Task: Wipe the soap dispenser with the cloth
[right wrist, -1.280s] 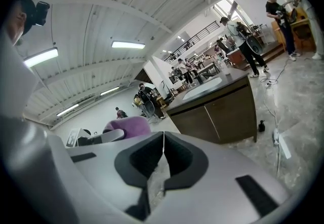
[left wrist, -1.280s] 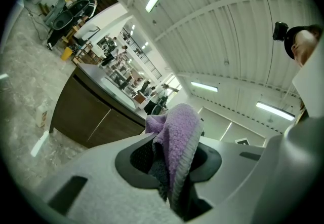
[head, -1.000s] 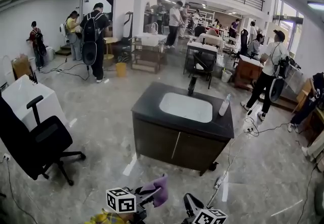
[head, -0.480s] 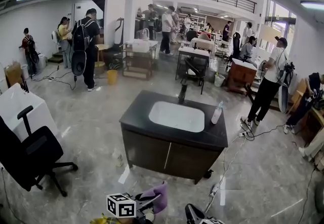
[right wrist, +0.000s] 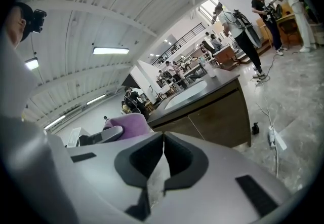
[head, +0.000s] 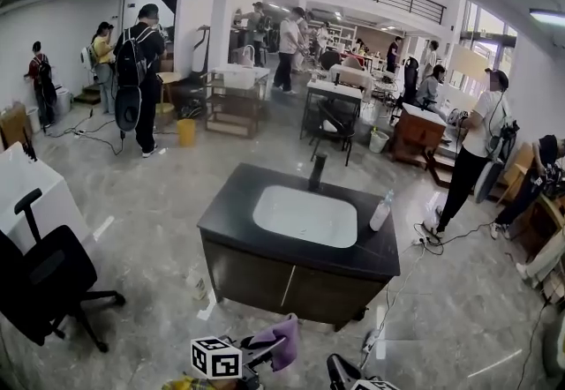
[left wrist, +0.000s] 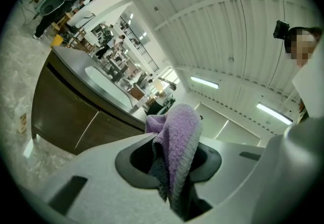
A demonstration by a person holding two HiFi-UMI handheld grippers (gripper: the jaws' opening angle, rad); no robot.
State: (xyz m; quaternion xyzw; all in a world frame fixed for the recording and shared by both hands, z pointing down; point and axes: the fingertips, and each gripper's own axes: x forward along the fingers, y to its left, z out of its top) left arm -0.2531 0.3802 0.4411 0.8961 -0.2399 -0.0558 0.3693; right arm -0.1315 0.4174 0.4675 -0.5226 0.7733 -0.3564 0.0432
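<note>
Both tongs are closed: left tongs (left wrist: 174,164) clamped on the purple cloth (left wrist: 178,134), right tongs (right wrist: 162,159) together and empty. The dispenser (head: 380,211) stands at the tabletop's (head: 231,207) right edge, well ahead of me. With nothing steadying it, I judge a wipe could topple it off. No writing is legible.

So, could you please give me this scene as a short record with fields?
Left gripper: shut on purple cloth
Right gripper: shut, nothing between jaws
Soap dispenser: upright on dark counter, right of white basin
Faucet: behind basin
Contact: neither gripper touches the dispenser
Wiping: not yet begun
</note>
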